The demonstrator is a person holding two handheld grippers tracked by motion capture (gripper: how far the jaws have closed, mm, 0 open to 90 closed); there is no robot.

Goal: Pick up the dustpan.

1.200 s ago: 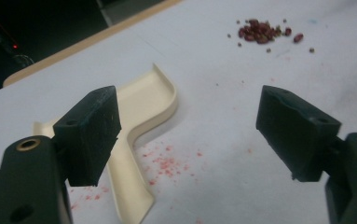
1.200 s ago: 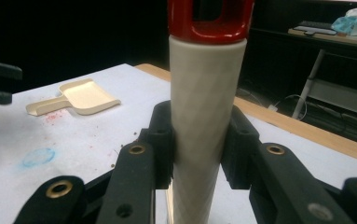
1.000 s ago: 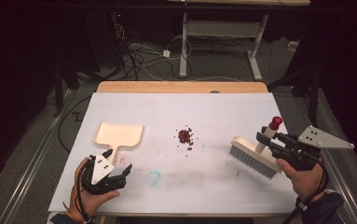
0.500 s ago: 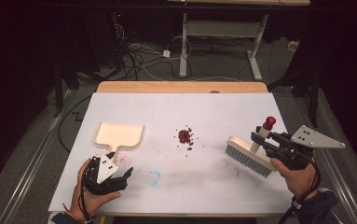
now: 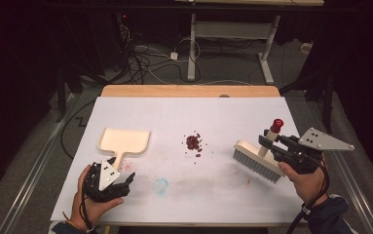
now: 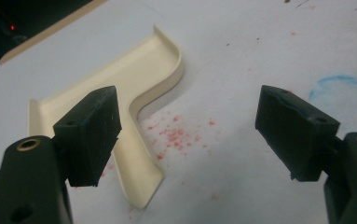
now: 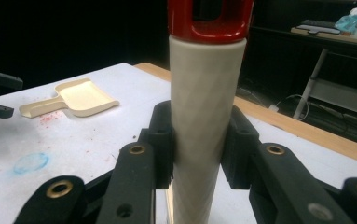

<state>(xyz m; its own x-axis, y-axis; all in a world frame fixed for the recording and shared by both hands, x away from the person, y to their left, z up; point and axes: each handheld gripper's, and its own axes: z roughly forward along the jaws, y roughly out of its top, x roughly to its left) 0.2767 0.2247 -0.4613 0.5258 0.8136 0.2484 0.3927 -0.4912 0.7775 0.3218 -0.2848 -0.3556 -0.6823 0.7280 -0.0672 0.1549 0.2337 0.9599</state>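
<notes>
Already the right gripper (image 5: 268, 144) clamps the brush (image 5: 256, 160) handle; the left gripper (image 5: 123, 171), fingers (image 6: 92, 133) wide (empty), must next grasp the dustpan (image 5: 124, 142) handle.

A cream dustpan (image 5: 124, 141) lies on the white table (image 5: 223, 117), which carries dark red crumbs (image 5: 194, 143), pink smears and a pale blue ring (image 5: 160, 185); the brush (image 5: 257, 158) is cream, grey-bristled, red-capped; both grippers' jaws are black
</notes>
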